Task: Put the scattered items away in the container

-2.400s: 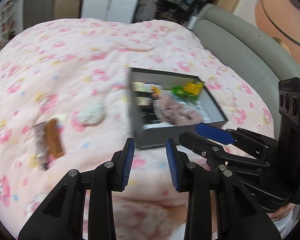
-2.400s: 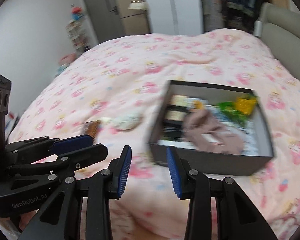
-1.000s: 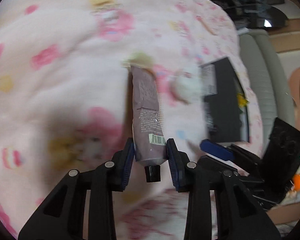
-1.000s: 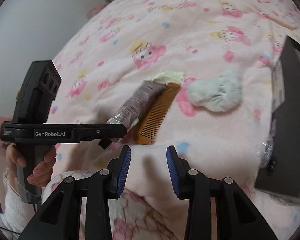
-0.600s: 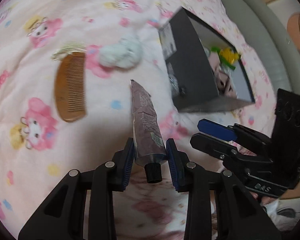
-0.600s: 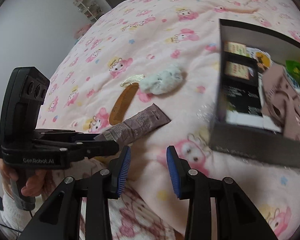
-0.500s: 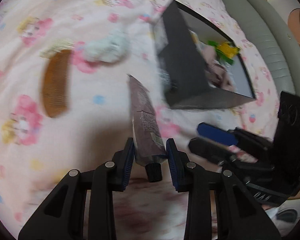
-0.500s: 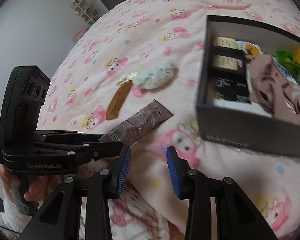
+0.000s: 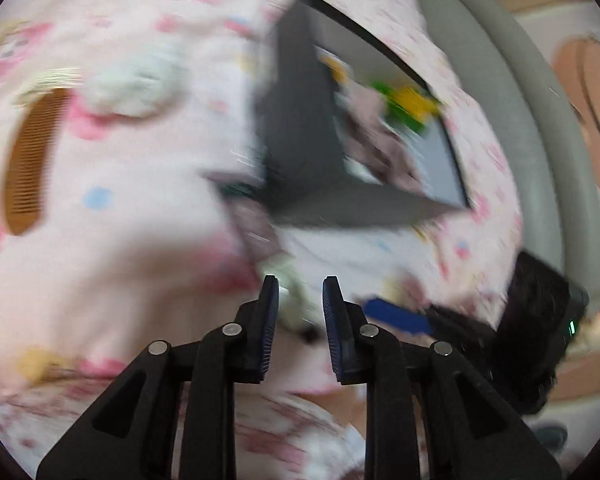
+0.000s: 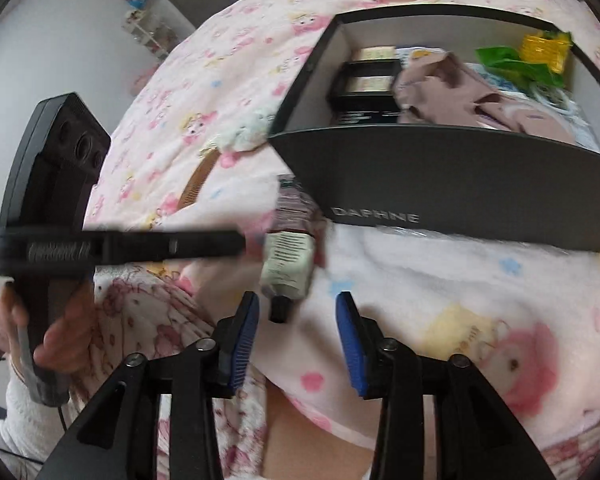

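A brown tube (image 9: 256,224) with a black cap sits between the fingers of my left gripper (image 9: 300,304), tilted and blurred; the jaws are closing on it. The right wrist view has the tube (image 10: 288,256) at the left gripper's tip (image 10: 236,245), by the near corner of the black box (image 10: 440,184). My right gripper (image 10: 296,320) stands just below the cap, its jaws opening with nothing between them. A brown comb (image 9: 28,160) and a white fluffy ball (image 9: 132,88) lie on the pink blanket left of the box (image 9: 300,140).
The box holds a brown cloth (image 10: 460,96), a green and yellow item (image 10: 532,56) and small dark packs (image 10: 364,88). A grey headboard (image 9: 520,120) runs behind it. A person's hand (image 10: 60,336) holds the left gripper's handle. The right gripper (image 9: 396,316) shows at lower right.
My left gripper carried the tube from the comb's side to the box's near corner. The tube has tilted in the jaws, which narrowed. The right jaws have widened.
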`<action>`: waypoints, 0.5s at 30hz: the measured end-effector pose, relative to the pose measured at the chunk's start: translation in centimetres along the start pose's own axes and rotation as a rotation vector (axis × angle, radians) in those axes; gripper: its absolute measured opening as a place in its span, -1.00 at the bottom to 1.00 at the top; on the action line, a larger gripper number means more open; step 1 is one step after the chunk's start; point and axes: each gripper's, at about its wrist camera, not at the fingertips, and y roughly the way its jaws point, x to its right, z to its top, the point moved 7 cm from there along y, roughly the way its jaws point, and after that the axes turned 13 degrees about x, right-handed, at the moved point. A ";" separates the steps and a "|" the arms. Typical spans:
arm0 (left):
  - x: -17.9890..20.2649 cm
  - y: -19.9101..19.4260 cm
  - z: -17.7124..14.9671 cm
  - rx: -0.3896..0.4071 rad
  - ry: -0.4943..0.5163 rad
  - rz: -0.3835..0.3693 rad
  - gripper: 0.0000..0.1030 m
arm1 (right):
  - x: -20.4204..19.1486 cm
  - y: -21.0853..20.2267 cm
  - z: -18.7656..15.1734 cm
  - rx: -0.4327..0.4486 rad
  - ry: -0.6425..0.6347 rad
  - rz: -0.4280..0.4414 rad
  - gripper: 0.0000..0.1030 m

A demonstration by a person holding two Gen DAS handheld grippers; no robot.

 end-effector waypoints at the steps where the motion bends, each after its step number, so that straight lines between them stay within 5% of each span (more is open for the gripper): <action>1: -0.9 0.4 0.1 -0.006 -0.045 -0.003 -0.58 | -0.2 0.9 -0.3 -0.021 0.003 0.006 -0.18; 4: -1.3 2.1 -0.3 -0.062 -0.133 -0.083 -0.58 | -0.7 4.2 -1.3 -0.072 -0.004 0.025 -0.18; 9: -1.1 1.7 0.2 -0.024 -0.102 -0.047 -0.47 | -1.0 5.0 -1.1 -0.045 -0.057 -0.012 -0.40; 15: -0.6 2.4 -0.6 -0.027 -0.035 0.018 -0.47 | -0.5 1.6 -1.8 -0.031 -0.093 -0.001 -0.43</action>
